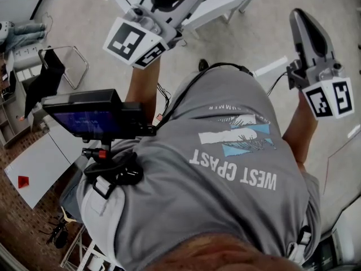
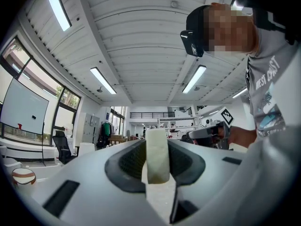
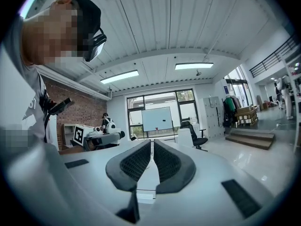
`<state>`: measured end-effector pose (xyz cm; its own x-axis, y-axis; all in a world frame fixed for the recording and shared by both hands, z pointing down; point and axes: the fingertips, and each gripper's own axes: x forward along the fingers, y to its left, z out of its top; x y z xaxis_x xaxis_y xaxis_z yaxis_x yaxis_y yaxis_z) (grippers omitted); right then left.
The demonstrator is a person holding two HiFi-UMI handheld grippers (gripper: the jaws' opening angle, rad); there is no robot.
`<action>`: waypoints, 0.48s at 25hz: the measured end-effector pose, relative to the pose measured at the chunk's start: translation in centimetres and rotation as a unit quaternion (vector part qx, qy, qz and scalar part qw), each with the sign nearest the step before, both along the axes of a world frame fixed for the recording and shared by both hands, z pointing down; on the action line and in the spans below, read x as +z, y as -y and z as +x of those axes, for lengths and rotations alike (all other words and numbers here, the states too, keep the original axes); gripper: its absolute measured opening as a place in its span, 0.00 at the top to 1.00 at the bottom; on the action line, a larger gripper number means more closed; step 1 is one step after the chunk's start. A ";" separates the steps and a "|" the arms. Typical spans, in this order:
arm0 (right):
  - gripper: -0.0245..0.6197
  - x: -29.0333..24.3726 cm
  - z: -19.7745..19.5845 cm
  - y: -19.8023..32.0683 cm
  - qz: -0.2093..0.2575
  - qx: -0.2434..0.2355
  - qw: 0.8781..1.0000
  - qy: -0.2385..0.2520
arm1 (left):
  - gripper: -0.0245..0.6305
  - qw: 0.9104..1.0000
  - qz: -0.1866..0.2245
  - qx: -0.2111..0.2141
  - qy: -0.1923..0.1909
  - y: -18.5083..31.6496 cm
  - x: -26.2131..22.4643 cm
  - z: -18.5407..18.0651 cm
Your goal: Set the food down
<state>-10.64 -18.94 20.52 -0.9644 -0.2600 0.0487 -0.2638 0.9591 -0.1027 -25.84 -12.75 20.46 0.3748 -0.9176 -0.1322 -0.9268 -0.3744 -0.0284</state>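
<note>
Clamped between the dark ribbed fingers [image 2: 128,163] of the left gripper [image 2: 157,147]: a pale cream, round-topped slab of food [image 2: 156,157], standing on edge and poking out past the fingertips. Parted only by the slab's thickness, pressing on both flat faces. On the right gripper [image 3: 152,147], dark fingers [image 3: 136,163] brought together at the tips, holding nothing. Both raised in open air in front of a grey-shirted torso [image 1: 237,168], aimed out across the room, with no surface under either pair of fingertips. Beyond the left fingertips in the head view, a white bench [image 1: 225,1].

Judged as not yet begun, with the whole set-down ahead. To do it well: tip the left fingers downward over a bare patch of bench, lower to gentle contact, and only then ease apart. Add no extra squeeze; probably soft enough to dent. Open slowly in case of sticking to one pad, then back straight out along the finger line to avoid toppling it. Keep the right fingers well apart from the landing spot.
</note>
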 end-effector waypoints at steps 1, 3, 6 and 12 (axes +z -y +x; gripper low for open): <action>0.95 -0.1 0.3 -0.1 0.003 0.004 1.000 -0.001 | 0.79 1.000 0.002 0.004 0.000 0.0 -0.1 0.2; 0.95 -0.5 1.0 -0.1 0.003 0.016 1.000 0.002 | 0.79 1.000 0.008 0.013 -0.001 0.0 -0.6 0.5; 0.95 -1.6 1.3 -0.3 0.011 0.030 0.999 0.001 | 0.79 0.999 0.020 0.026 -0.010 0.4 -1.6 0.5; 0.95 2.7 -5.2 0.0 -0.010 0.020 1.000 0.005 | 0.79 1.000 -0.014 0.012 0.001 0.1 2.2 -5.9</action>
<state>-15.81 -18.91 23.19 -0.9539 -0.2966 0.0455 -0.3000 0.9458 -0.1246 -31.71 -12.88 22.65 0.3966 -0.9119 -0.1051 -0.9176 -0.3970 -0.0186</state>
